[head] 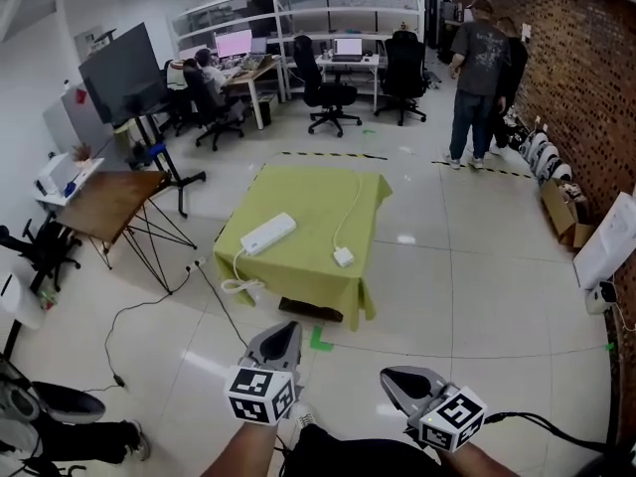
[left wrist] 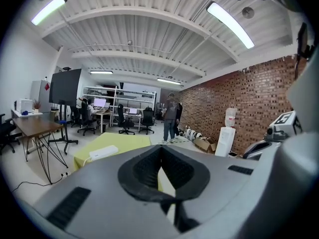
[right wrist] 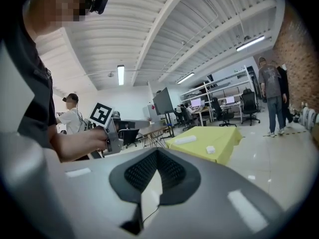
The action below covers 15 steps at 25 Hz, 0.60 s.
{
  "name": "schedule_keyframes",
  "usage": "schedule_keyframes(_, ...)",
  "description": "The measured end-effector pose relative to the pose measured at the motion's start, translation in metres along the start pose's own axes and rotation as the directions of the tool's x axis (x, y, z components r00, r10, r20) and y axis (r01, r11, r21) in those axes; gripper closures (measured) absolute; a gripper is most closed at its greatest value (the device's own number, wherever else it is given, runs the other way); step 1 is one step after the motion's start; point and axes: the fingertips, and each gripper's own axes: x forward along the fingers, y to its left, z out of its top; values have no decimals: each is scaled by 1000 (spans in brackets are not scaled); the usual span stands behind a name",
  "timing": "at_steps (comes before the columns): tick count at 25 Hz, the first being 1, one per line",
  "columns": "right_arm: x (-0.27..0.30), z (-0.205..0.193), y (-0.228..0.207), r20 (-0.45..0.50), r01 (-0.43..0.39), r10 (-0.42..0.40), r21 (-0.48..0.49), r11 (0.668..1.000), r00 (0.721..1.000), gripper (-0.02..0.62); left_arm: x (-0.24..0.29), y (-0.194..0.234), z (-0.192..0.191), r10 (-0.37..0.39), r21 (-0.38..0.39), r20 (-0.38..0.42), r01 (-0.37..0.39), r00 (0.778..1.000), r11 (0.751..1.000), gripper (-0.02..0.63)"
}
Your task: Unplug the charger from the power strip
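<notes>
**Both tongs closed and empty, well short of the desk**

The desk (head: 366, 199), draped in a yellow-green cloth (head: 310, 284), stands on the pale floor (head: 467, 266) straight ahead of both my tongs and well apart from them. I hold the two tongs side by side and low, both aimed towards it. My left tongs (head: 289, 329) are pressed together at the tips with nothing between them. My right tongs (head: 391, 376) are just the same, fully closed and empty.

The white power strip (head: 268, 235) lies on the cloth ahead of my left tongs, set at a slant. Its cord (head: 237, 284) drops over the desk edge nearest those tongs and coils there.

A thin white lead (head: 352, 205) runs across the cloth from the far edge towards my tongs. It ends at the charger (head: 343, 257), a small white block near the edge closest to me, between the lines of my two tongs. The charger lies apart from the power strip, on the right-tongs side of it.
</notes>
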Motion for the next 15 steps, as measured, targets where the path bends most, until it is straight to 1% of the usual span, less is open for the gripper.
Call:
schedule_keyframes(4,-3,-3,9,-1,2,-2,4,1000,1000,595,-9,-1,0,-9,4,-6,9,1000,1000,600)
schedule_keyframes(15,-5,-3,14,1,15,-15,-23,1000,1000,595,-12,-4,4,-22,11,9,22,1000,1000,600)
